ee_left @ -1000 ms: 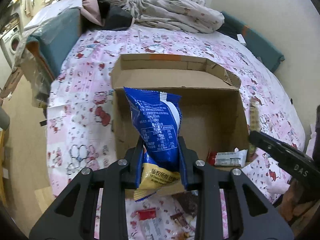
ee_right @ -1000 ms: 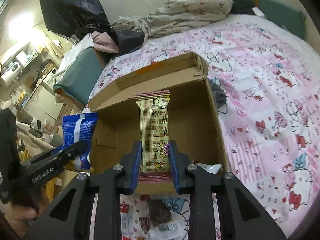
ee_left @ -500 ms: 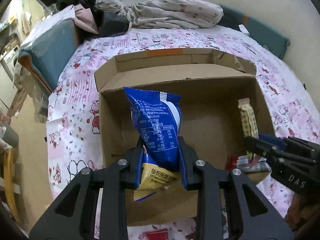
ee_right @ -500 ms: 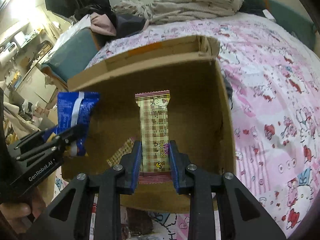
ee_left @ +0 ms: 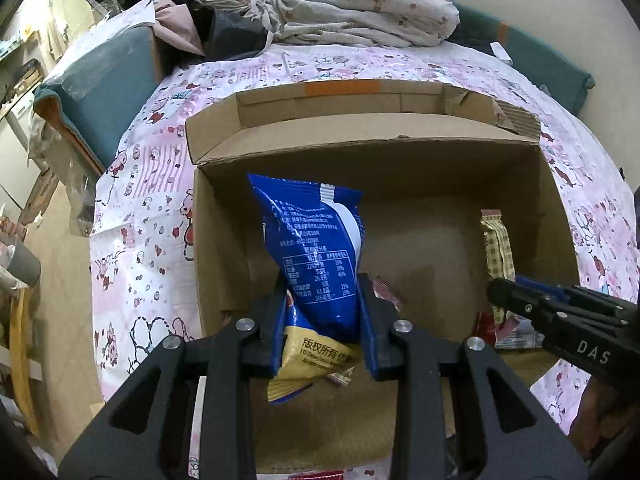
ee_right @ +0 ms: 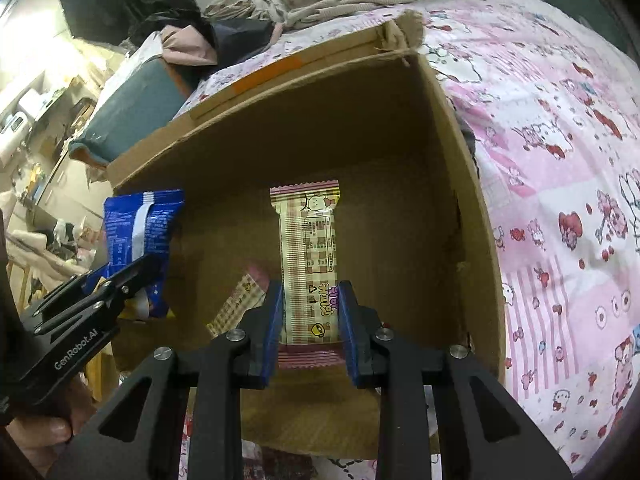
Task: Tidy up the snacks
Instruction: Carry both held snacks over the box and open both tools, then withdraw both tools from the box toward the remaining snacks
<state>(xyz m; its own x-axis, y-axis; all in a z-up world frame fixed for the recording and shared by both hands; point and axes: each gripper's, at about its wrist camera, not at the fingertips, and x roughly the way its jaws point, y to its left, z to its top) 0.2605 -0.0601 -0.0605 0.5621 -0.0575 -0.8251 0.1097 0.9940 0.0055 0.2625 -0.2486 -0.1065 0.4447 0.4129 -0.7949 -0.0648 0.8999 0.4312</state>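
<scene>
An open cardboard box (ee_left: 408, 148) (ee_right: 472, 208) lies on the bed. My left gripper (ee_left: 322, 320) is shut on a blue snack bag (ee_left: 316, 248), held upright over the box's left part; the bag also shows in the right wrist view (ee_right: 138, 232). My right gripper (ee_right: 310, 320) is shut on a beige checked snack bar (ee_right: 308, 256), held over the box's right part; the bar shows in the left wrist view (ee_left: 496, 244). A similar checked bar (ee_right: 236, 300) and a red and white packet (ee_left: 504, 328) lie on the box floor.
The bed has a pink cartoon-print sheet (ee_left: 140, 216) (ee_right: 560, 160). Crumpled bedding and clothes (ee_left: 352, 12) are piled at its far end. A teal cushion (ee_left: 100, 84) stands at the left. Loose snack wrappers (ee_right: 288, 464) lie in front of the box.
Both grippers have moved forward over the box with their snacks still held. The box now fills more of both views.
</scene>
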